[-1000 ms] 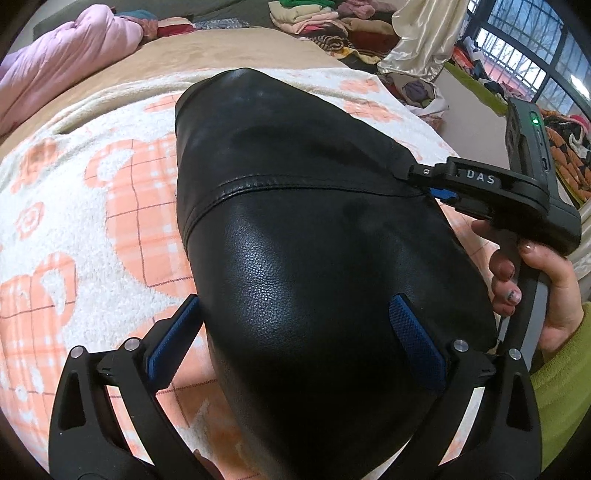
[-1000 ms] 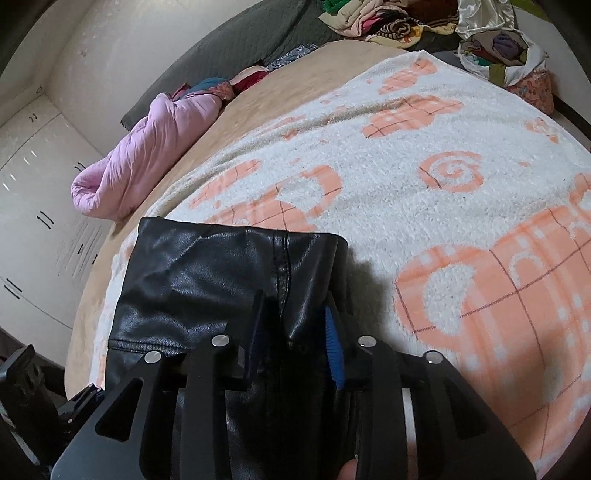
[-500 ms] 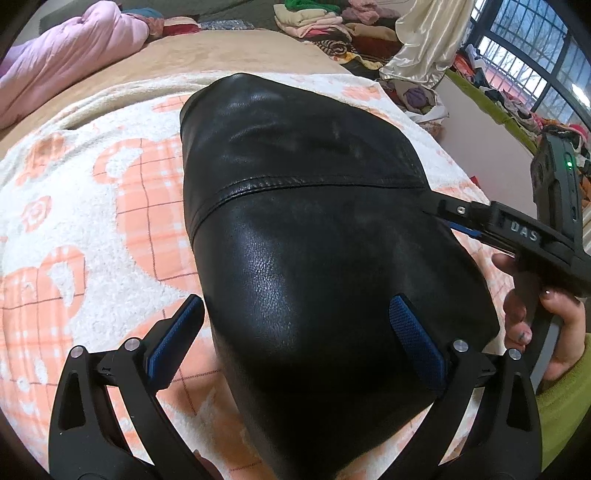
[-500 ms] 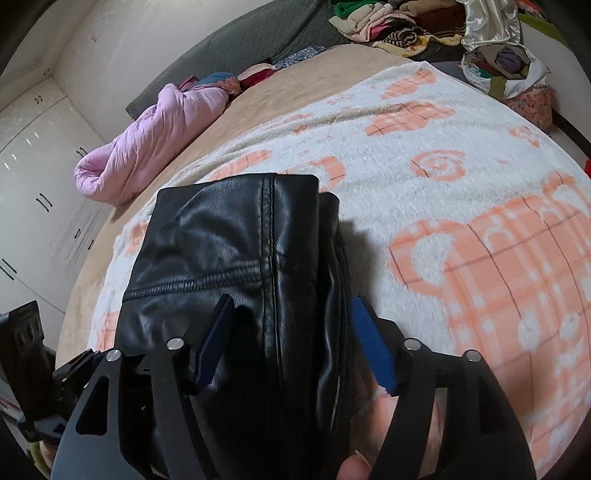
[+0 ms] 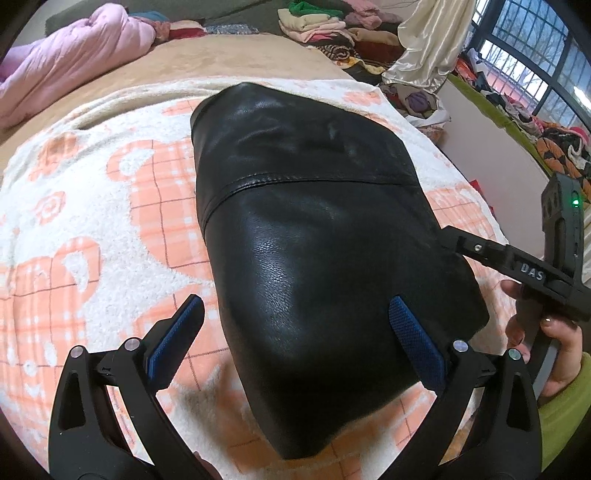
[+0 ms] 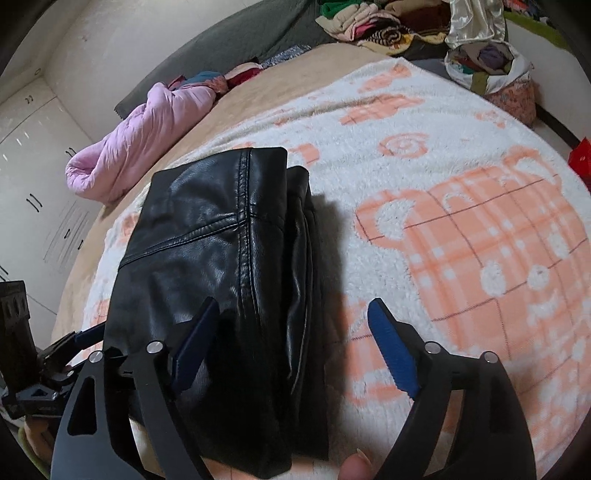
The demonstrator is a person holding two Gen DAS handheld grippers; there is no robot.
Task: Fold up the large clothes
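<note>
- On the bed (image 5: 258, 55), the white-and-orange blanket (image 5: 92, 221) is the landmark; beyond its far edge lie a rolled pink quilt (image 5: 66, 51) and a heap of folded clothes (image 5: 321, 22), and nothing blocks either tool.
- The left tool (image 5: 295, 328) points down over the blanket with its blue pads wide apart, straddling the garment without pressing it (released).
- The right tool (image 6: 291, 339) tilts down over the blanket too, its jaws opening, the jacket's edge between them but untouched; a hand (image 5: 554, 347) in a green sleeve grips its handle.
- The black leather jacket (image 5: 314, 229) lies folded into a compact, glossy bundle on the blanket, seams showing.
</note>
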